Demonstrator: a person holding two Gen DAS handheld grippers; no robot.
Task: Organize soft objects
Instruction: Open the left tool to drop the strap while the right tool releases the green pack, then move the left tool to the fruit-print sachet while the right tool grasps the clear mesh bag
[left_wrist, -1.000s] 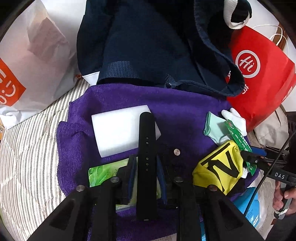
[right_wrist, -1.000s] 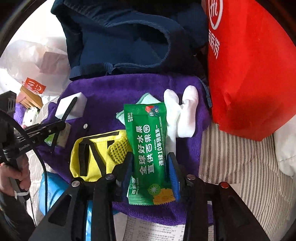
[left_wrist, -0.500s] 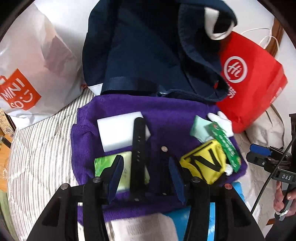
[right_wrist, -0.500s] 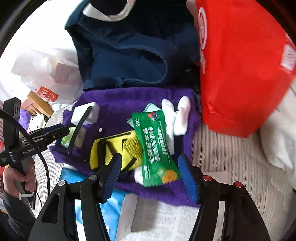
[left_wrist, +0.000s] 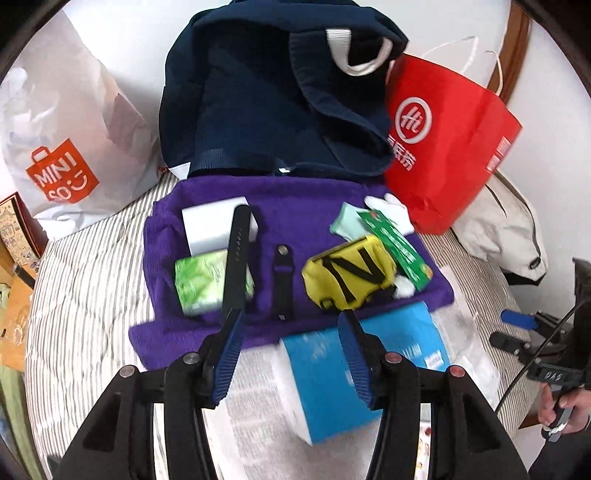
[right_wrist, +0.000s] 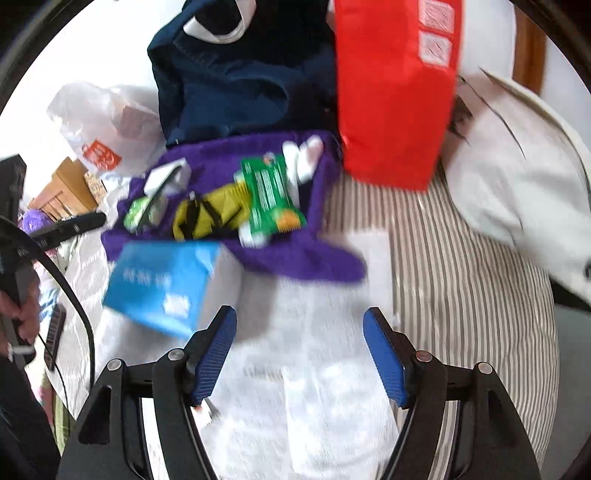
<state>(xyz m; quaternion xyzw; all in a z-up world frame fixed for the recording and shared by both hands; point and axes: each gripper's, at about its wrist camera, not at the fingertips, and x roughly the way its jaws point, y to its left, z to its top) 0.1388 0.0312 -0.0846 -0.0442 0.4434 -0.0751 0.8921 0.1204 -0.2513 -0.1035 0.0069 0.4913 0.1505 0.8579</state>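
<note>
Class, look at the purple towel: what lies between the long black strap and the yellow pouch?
A shorter black strap with a metal stud, lying on the towel between the long strap and the pouch. The left wrist view shows it clearly.

On the towel (left_wrist: 295, 218): foam block (left_wrist: 207, 225) at far left, tissue pack (left_wrist: 199, 280) before it, 2 straps (left_wrist: 238, 254) toward the middle, pouch (left_wrist: 347, 277) right, snack packet (left_wrist: 399, 247) beside. Behind the towel, backpack (left_wrist: 258, 103); at its right, paper bag (left_wrist: 443, 147); before it, box (left_wrist: 369, 369).
</note>
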